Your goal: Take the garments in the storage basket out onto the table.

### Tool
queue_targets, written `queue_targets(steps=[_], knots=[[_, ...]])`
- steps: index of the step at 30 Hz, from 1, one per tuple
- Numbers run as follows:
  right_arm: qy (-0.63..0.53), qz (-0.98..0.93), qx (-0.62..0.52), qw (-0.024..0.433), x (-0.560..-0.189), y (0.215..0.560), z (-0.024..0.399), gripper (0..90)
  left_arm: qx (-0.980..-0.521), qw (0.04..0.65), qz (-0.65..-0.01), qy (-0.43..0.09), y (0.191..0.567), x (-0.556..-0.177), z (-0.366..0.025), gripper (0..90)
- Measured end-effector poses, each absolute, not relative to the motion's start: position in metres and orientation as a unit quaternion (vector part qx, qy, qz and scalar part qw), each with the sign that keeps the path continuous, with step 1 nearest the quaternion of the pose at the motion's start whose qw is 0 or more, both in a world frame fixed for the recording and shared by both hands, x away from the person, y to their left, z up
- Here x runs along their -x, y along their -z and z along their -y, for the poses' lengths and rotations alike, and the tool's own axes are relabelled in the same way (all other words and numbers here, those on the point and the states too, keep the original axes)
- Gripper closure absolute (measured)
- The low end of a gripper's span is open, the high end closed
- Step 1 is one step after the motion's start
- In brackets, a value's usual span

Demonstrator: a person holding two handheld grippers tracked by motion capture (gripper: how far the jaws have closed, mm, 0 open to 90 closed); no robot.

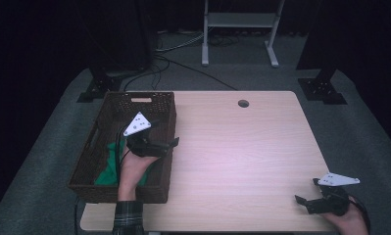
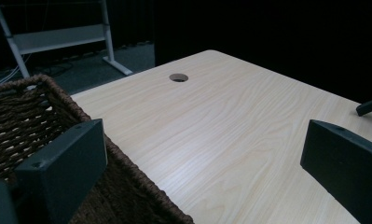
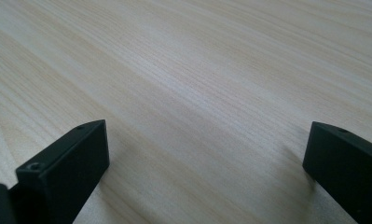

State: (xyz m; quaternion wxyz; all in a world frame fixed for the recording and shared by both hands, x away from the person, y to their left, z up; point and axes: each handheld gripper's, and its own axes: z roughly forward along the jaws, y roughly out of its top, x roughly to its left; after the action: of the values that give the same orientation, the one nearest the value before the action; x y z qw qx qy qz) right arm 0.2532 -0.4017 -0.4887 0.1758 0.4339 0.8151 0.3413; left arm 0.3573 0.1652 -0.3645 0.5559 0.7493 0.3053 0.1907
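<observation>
Left hand-held gripper (image 1: 169, 145), jaws apart, hovers over the brown wicker basket (image 1: 161, 105) holding a soft, light green cloth (image 1: 107, 169), likely best pinched at a raised fold; right hand-held gripper (image 1: 305, 201) also apart, near right on the desk (image 1: 242, 147).

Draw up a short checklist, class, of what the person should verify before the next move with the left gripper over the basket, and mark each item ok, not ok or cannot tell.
1. Left gripper open: ok, jaws stand wide apart in its own view.
2. Left gripper empty: ok, nothing between the jaws.
3. Green cloth inside the wicker basket: ok, it lies at the near end.
4. Left gripper aimed at the cloth: not ok, it points over the basket's right rim toward the table.
5. Right gripper out of the way: ok, open at the table's near right corner.
6. Cloth free of snags: cannot tell.
</observation>
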Motion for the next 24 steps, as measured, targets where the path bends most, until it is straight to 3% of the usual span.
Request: queue_targets(steps=[24], knots=[[-0.341, -0.816, -0.433, 0.176, -0.253, 0.489, 0.402, 0.0, -0.75, 0.552, -0.31, -0.195, 0.364, -0.356, -0.176, 0.0]])
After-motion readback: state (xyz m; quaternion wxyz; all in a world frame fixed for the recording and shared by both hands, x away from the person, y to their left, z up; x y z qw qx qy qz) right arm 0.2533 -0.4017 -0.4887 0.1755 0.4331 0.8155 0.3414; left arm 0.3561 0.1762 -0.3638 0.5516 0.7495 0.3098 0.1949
